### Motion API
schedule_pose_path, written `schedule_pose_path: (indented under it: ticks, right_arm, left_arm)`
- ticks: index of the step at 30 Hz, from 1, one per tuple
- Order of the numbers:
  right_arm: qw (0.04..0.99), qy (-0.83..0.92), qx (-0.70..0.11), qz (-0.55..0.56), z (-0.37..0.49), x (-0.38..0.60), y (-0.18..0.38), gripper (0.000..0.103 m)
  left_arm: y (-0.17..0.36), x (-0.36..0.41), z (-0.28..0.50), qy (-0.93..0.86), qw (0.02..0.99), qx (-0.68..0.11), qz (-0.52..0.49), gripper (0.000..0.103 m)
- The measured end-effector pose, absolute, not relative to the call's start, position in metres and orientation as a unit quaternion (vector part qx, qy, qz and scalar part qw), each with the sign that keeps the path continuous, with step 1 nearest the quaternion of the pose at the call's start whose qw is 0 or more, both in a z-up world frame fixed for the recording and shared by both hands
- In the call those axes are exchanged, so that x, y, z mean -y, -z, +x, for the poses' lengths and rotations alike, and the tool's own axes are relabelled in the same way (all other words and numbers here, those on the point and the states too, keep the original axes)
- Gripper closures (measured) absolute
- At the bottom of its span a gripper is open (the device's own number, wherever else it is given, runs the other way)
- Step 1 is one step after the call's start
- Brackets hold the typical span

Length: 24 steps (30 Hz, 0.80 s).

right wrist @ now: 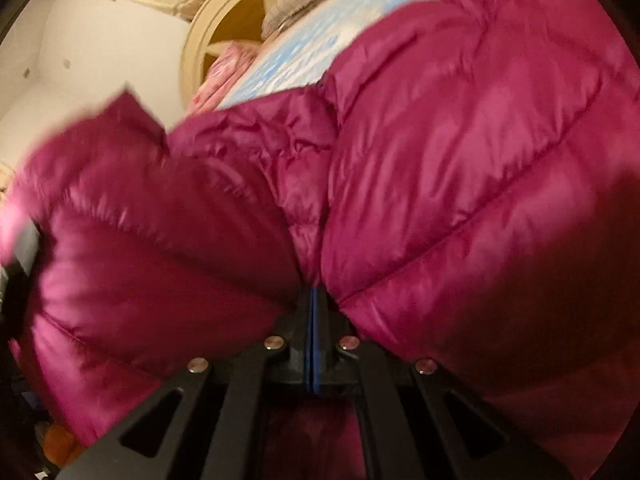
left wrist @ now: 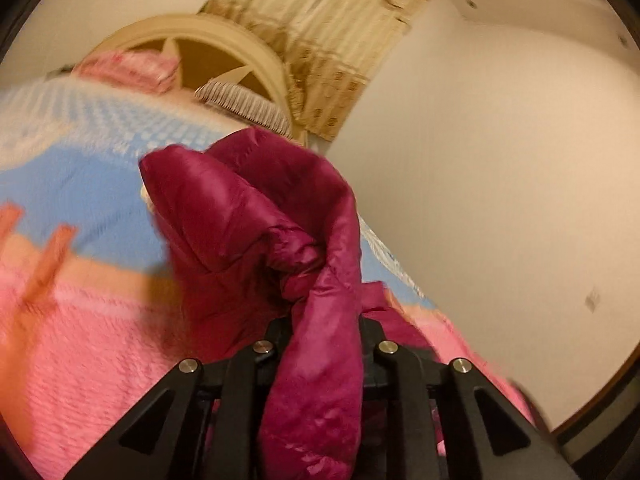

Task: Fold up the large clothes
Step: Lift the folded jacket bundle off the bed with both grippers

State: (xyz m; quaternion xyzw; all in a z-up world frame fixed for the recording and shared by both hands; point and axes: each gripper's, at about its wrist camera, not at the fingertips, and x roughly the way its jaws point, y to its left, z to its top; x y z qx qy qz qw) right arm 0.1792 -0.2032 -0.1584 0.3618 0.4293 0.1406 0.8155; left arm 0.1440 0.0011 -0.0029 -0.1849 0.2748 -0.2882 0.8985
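My left hand-held gripper (left wrist: 320, 332) grasps a fold of the magenta puffer jacket (left wrist: 248, 220) above the bed (left wrist: 80, 300); my right hand-held gripper (right wrist: 314, 300) is clenched on its quilting.

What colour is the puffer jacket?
Magenta puffer jacket, glossy and quilted; best in the right wrist view.

Both wrist cameras look along their fingers, tilted, close over the magenta puffer jacket (left wrist: 256, 216) (right wrist: 460, 168), toward the bed's arched headboard (left wrist: 208, 32) (right wrist: 208, 20), which both views share.
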Motion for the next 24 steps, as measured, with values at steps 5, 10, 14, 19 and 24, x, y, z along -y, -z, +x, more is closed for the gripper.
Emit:
schedule_pose_path:
  ticks: [5, 10, 14, 19, 24]
  right_arm:
    - [0.746, -0.245, -0.446, 0.430, 0.168, 0.120, 0.172, 0.103]
    - [0.761, -0.273, -0.465, 0.362, 0.167, 0.093, 0.161, 0.102]
    - [0.815, -0.258, -0.428, 0.293, 0.139, 0.133, 0.123, 0.091]
    - [0.863, -0.169, -0.381, 0.286, 0.103, 0.223, 0.099, 0.091]
    - [0.873, -0.104, -0.370, 0.302, 0.081, 0.279, 0.109, 0.091]
  left_arm:
    - [-0.002, -0.007, 0.129, 0.256, 0.917, -0.292, -0.092, 0.085]
    - [0.001, -0.016, 0.125, 0.273, 0.913, -0.288, -0.095, 0.085]
    - [0.002, 0.008, 0.122, 0.276, 0.916, -0.285, -0.058, 0.085]
    - [0.023, 0.064, 0.121, 0.298, 0.906, -0.300, 0.023, 0.085]
    - [0.071, 0.118, 0.122, 0.318, 0.879, -0.340, 0.102, 0.085]
